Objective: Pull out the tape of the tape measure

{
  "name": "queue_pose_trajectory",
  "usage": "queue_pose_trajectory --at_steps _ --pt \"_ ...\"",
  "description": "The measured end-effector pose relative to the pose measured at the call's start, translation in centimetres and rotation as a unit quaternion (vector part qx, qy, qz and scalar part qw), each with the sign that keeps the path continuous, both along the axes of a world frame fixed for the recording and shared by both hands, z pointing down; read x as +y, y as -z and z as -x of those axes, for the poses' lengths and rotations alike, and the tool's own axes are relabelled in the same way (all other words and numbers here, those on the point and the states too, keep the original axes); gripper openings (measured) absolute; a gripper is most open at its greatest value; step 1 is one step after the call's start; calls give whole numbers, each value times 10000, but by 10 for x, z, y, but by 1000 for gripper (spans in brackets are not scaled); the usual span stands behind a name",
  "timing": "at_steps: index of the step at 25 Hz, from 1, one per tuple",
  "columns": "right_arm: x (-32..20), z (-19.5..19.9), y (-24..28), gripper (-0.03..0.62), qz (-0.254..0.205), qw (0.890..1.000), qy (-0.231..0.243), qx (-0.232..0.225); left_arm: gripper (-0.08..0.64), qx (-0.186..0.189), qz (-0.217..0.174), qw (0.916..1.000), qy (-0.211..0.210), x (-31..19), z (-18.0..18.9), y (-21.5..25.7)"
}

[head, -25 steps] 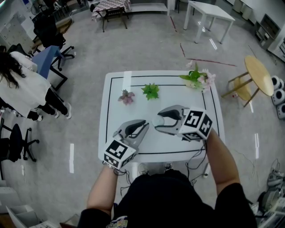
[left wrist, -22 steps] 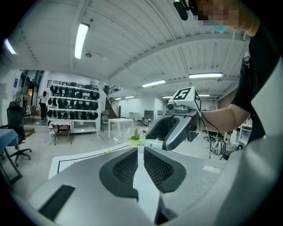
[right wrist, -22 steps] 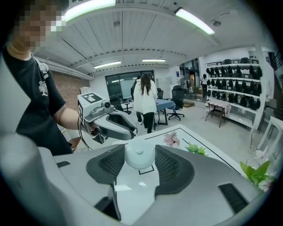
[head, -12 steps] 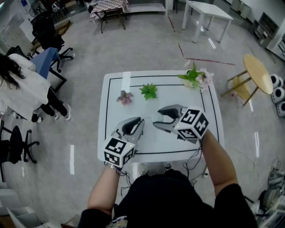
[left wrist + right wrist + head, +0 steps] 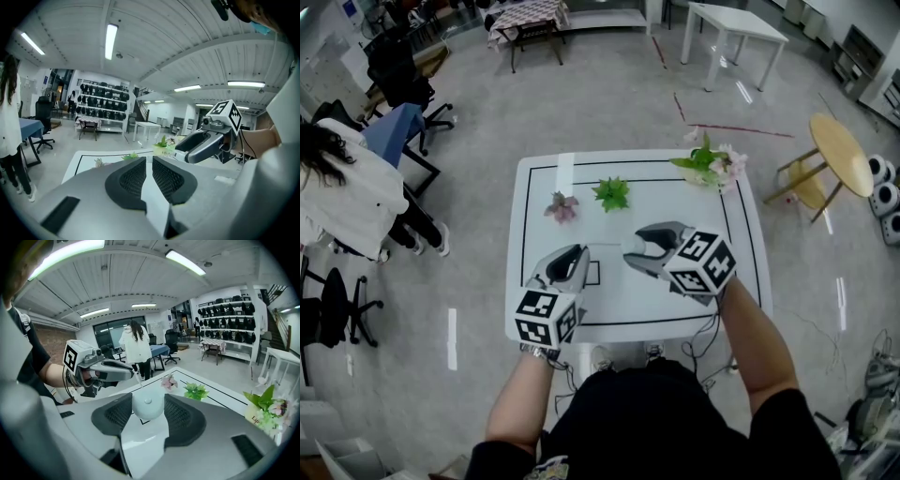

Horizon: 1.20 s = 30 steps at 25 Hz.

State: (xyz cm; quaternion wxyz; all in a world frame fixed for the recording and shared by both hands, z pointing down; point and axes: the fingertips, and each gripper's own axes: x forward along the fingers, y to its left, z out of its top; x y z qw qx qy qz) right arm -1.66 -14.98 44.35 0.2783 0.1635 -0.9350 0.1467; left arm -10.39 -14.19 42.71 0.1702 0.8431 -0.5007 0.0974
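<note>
Two hand-held tools meet over the lower middle of the head view, above a white square desk with a black border line (image 5: 675, 202). The right tool (image 5: 634, 248), right of centre in that view, has its jaws spread wide around a round white tape measure (image 5: 148, 405). Its pads press the sides of the case, which sits clamped at the centre of the right gripper view. The left tool (image 5: 574, 255), left of centre, has its jaws pressed nearly together, and a thin white tape (image 5: 138, 379) runs from its tip down to the case. It seems to pinch the tape's end, though the strip is too slim to make out between the pads in its own view. Only a short length shows between the two tools, which are near each other, so I judge the pull to be in its early part. The next move likely calls for drawing the left tool away toward the left of the frame, in line with the slot, with the right tool holding the case steady. A slanted pull or a weak pinch could let the end slip and snap back.
</note>
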Motion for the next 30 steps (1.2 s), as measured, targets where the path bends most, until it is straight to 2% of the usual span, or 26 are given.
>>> queue_pose_trajectory --at_steps 20,30 --pt "-15 -14 -13 213 -114 9979 -544 330 43 -69 230 9979 597 -5 24 -10" --pt "-25 -35 -20 213 61 9957 -873 311 43 23 338 9960 822 -8 44 -12"
